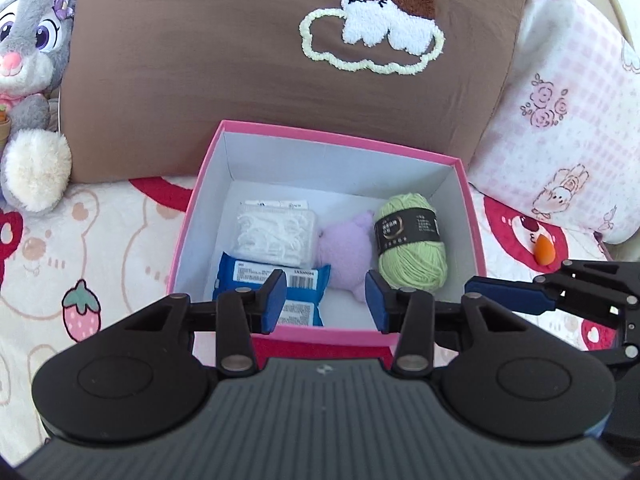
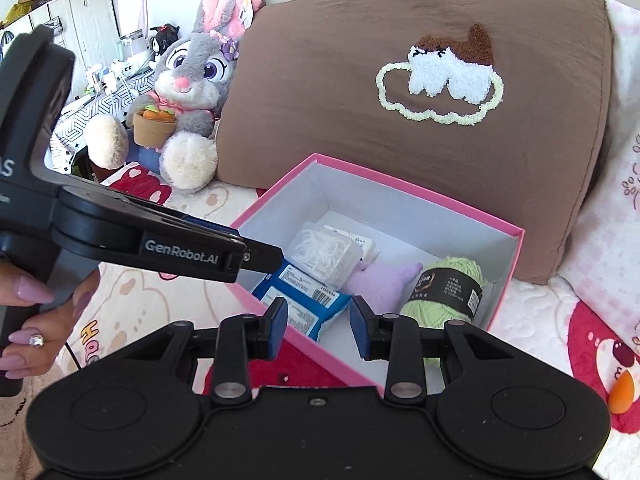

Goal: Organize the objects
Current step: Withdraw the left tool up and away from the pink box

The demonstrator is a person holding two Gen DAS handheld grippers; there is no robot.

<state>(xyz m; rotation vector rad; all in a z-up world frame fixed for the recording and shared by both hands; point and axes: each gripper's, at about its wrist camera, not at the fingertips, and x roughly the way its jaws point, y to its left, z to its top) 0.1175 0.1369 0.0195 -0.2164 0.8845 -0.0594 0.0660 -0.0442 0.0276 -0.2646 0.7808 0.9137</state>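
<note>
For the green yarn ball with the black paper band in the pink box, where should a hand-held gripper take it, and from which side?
Judging from its pose, grip the green yarn ball across its banded middle, coming from above. It lies on its side in the pink cardboard box, close to the right wall with the purple plush toy on its left, so a sideways approach looks blocked. The band marks its narrower waist.

The black two-finger left gripper [image 1: 326,298] holds its blue-padded fingers [image 1: 276,300] spread apart with nothing between them. The black right gripper [image 2: 318,326] likewise has its fingers [image 2: 362,330] parted and bare. The person's left hand [image 2: 38,320], with pink nails and a ring, grips the left gripper's handle.
</note>
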